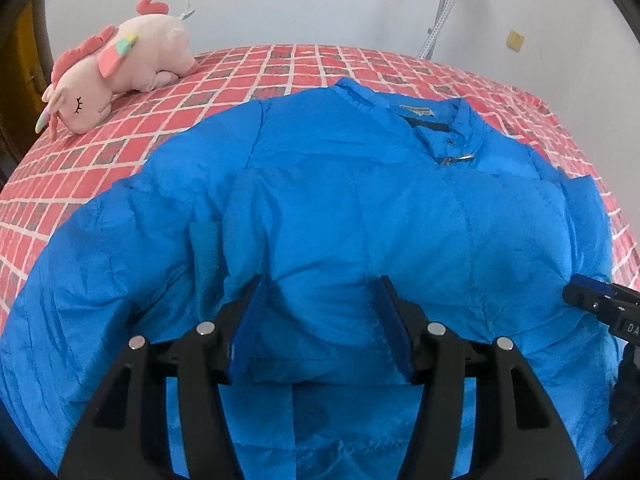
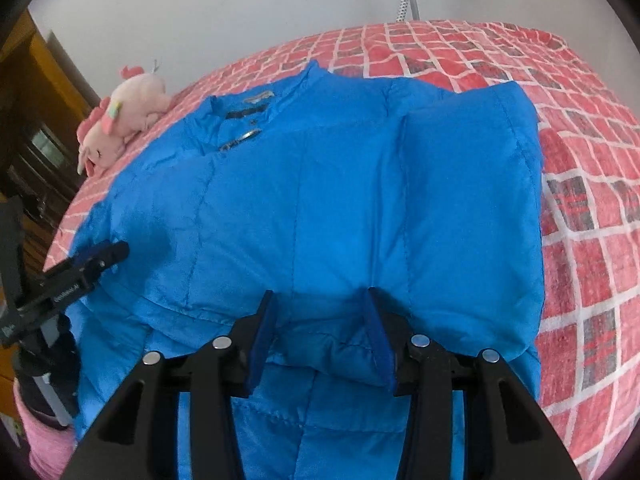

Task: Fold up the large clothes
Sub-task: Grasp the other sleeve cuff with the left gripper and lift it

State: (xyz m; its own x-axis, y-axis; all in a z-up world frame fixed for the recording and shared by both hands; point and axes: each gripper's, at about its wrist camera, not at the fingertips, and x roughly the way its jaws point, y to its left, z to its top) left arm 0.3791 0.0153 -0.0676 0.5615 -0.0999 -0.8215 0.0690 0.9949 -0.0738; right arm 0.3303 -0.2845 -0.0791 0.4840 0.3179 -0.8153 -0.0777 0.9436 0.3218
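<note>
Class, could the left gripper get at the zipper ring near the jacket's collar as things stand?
Probably yes: the left gripper is open, and only flat blue jacket lies between it and the zipper ring; nothing stands in the way.

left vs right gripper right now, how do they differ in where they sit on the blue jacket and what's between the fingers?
The left gripper sits over the blue puffer jacket on the side nearer the pink plush toy; the right gripper sits nearer the jacket's folded edge by bare red checked bedspread.
The right gripper's blue fingers straddle a raised hem fold; the left gripper's straddle flatter fabric near a pocket flap.
Both are open, pointing toward the collar.
</note>
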